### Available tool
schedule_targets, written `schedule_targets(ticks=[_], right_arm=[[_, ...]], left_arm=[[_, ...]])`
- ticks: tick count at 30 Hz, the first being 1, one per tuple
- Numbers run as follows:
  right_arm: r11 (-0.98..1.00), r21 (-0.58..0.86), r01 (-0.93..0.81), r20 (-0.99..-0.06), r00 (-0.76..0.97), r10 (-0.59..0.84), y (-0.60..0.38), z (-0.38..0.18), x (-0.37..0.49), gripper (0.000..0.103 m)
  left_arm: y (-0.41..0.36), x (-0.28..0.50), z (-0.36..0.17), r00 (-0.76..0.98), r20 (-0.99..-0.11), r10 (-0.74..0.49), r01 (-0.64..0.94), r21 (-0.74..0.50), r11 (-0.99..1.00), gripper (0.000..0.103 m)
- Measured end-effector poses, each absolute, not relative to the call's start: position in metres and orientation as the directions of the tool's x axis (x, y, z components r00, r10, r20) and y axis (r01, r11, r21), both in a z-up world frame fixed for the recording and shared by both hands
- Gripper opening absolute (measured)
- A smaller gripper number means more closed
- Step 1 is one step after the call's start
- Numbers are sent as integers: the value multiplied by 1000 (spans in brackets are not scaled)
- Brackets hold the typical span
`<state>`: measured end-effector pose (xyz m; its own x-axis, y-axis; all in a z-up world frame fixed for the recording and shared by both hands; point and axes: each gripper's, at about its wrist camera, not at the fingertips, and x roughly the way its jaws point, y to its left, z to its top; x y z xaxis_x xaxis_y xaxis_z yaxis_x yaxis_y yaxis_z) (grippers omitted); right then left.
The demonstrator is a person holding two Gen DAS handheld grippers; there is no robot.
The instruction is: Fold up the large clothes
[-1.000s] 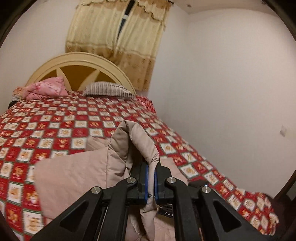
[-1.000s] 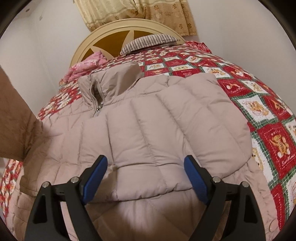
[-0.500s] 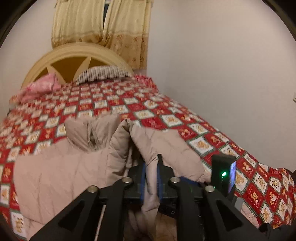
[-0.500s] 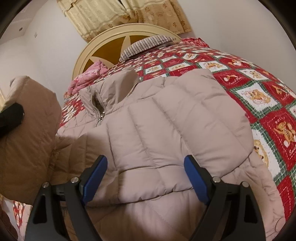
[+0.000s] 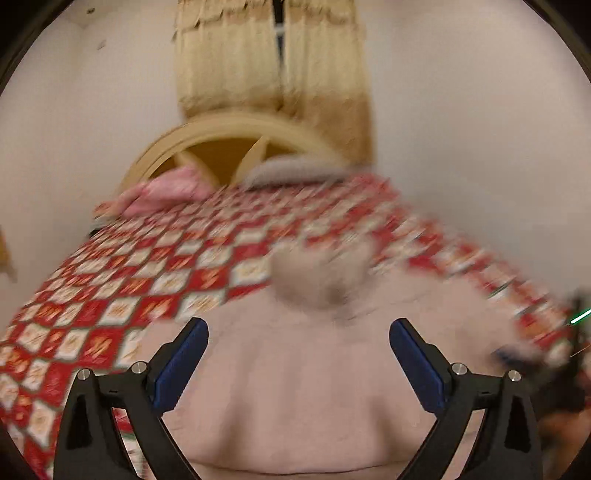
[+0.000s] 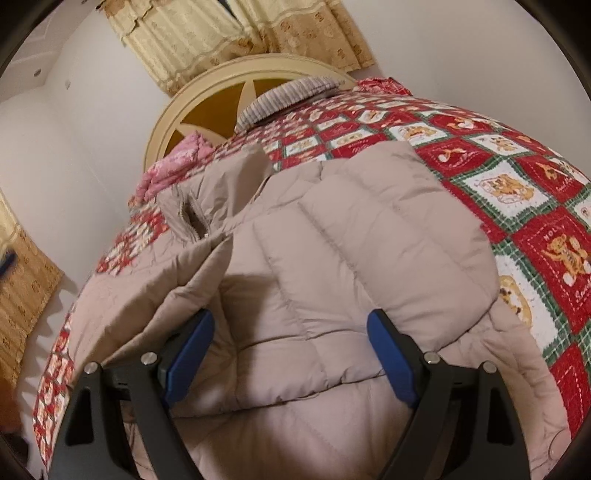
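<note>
Both sets of jaws standing apart, left gripper (image 5: 298, 354) just opening; risking sleeve (image 6: 192, 291) sliding off jacket (image 6: 332, 266) toward bed (image 6: 517, 177) edge.

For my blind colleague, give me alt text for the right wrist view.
An open right gripper hovers over a beige puffer jacket lying on a red patchwork quilt, nothing between its blue pads; a headboard and curtains stand behind.

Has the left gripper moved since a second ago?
Yes. The left gripper has swung left and dipped: the cream arched headboard now sits centre-frame. Its fingers have just opened, releasing the beige quilted puffer jacket.
</note>
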<state>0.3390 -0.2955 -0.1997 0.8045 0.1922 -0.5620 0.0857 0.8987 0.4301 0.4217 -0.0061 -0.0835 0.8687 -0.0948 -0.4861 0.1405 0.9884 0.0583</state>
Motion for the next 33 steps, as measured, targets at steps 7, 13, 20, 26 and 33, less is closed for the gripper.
schedule_targets(ticks=[7,13,20,26,33], right_arm=[[887,422,187,-438,899,18,-310,-147,301,89],[969,239,-62,-560,806,190,-208,-113,343,89],[983,174,-56,-710,684,165,-188,-182,378,65],[978,208,-23,-711,683,167,-203,-196,374,65],[981,192,-19,-717,680,154,-200,-202,376,65]], left_arm=[[44,472,-156,718,-689,-95,81,-52,995,99],[18,460,-164,733,-679,-40,108,59,992,99],[48,446,-108,832,-538,-134,127,-49,991,99],[57,494,-165,682,-717,-145,63,-140,988,99],[48,493,-185,681,-727,-84,49,-70,996,99]])
